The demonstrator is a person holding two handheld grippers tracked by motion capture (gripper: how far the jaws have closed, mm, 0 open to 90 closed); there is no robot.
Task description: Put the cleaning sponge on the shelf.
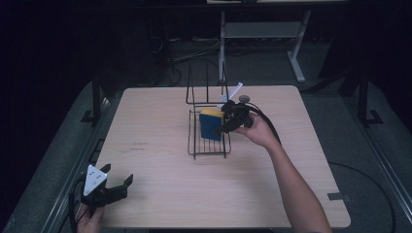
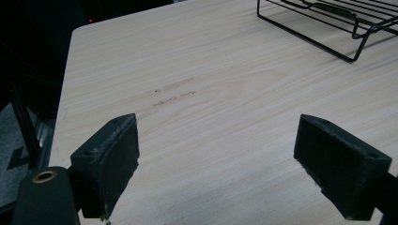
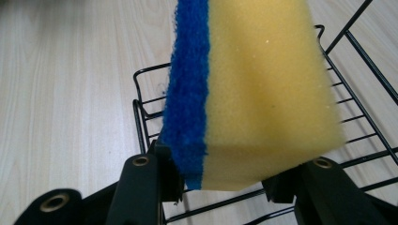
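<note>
- Two grippers are seen over a pale wooden surface [image 1: 160,194], with a black wire rack [image 1: 209,145] standing near its middle.
- A sponge [image 3: 253,93], yellow with a blue scouring side, is clamped between the fingers [image 3: 141,183] of the right gripper [image 1: 232,118] and is held just above the rack, over its flat wire floor.
- The sponge is gripped near one end, the blue layer lying against one finger and the yellow foam against the other.
- The left gripper [image 1: 104,187] is kept well away from the rack, at the surface's near corner, its fingers [image 2: 110,164] spread wide with bare wood between them.
- A corner of the rack [image 2: 338,23] is visible beyond the left gripper's fingers.
</note>
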